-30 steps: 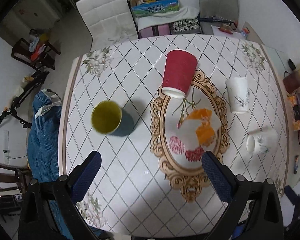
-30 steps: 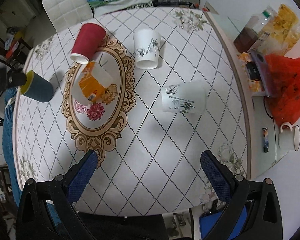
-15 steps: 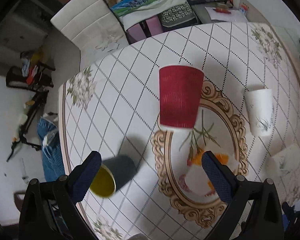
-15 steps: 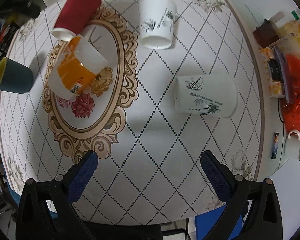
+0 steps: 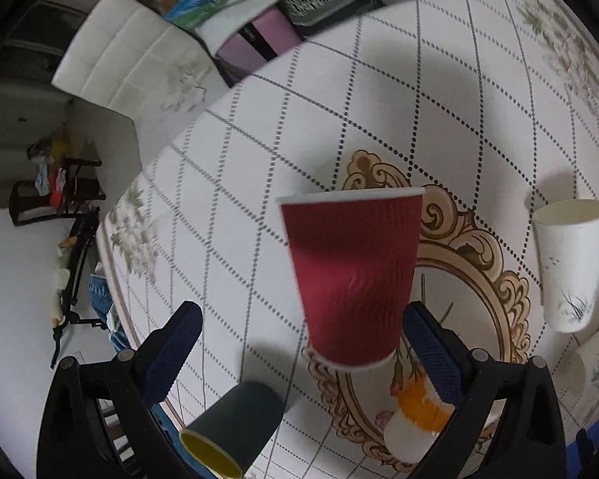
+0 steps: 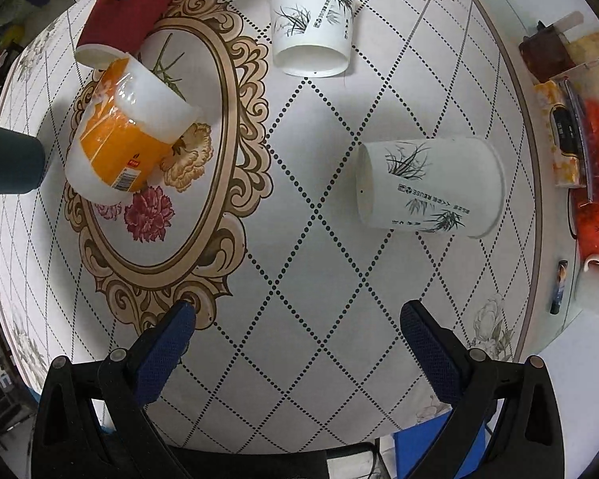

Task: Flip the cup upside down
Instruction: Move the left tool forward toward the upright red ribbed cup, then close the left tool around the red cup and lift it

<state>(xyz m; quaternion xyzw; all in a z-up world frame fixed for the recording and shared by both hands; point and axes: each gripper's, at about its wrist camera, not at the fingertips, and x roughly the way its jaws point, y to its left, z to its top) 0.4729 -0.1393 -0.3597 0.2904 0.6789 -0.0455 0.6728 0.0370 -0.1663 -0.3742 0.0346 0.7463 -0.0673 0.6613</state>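
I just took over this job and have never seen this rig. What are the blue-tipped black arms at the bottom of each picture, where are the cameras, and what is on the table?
Those arms are the two fingers of hand-held grippers; a person carries one in each hand, and a fisheye camera on each looks forward along its fingers. The left gripper is open and close to a red paper cup that stands mouth up; the cup is not gripped. The right gripper is open and holds nothing, above the patterned table. On the table also stand a white cup mouth up, another white cup, an orange and white cup and a dark cup with a yellow inside.
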